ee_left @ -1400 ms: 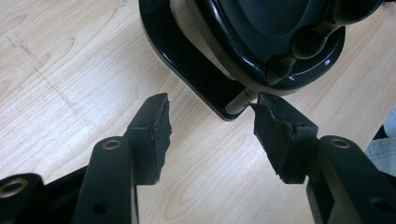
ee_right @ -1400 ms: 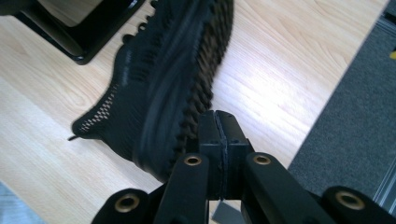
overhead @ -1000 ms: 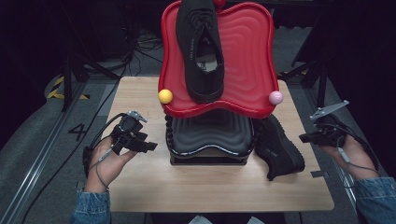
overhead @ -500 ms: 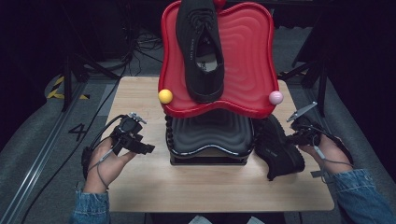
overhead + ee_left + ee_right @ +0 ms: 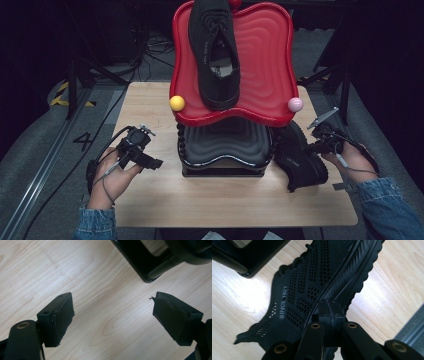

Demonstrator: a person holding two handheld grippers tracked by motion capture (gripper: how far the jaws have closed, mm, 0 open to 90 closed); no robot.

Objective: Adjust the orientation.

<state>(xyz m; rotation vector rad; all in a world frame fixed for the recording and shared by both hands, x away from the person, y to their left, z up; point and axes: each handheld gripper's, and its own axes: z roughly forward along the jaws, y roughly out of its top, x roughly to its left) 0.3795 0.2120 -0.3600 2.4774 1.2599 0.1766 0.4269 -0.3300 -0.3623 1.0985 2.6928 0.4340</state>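
**Second shoe waits beside the rack**

The black knit shoe (image 5: 299, 161) lies on the bench (image 5: 150, 210), just right of the black stand (image 5: 222, 150) that carries the red tray (image 5: 270, 65); its mate (image 5: 214, 50) already rests on that tray. We judge the shoe light and easy to lift, but of two natures: the mesh upper (image 5: 302, 297) looks soft and would fold under a pinch, while the ribbed rubber sole (image 5: 352, 275) looks stiff and grippy, unlikely to slip. The collar or heel rim, where fabric is doubled, seems to us the best hold; a grip on thin mesh alone would let the shoe droop and swing. A clamp across sole and upper together at the heel would carry it flatter.

Our right tongs (image 5: 329, 308) are closed tight, tips together, resting at the seam between upper and sole; whether they pinch any fabric we cannot tell. Our left tongs (image 5: 112, 315) have just been opening and stand wide over bare wood, with nothing between them, near the stand's front left corner.

A yellow ball (image 5: 177, 103) and a pink ball (image 5: 295, 104) sit at the tray's front corners.
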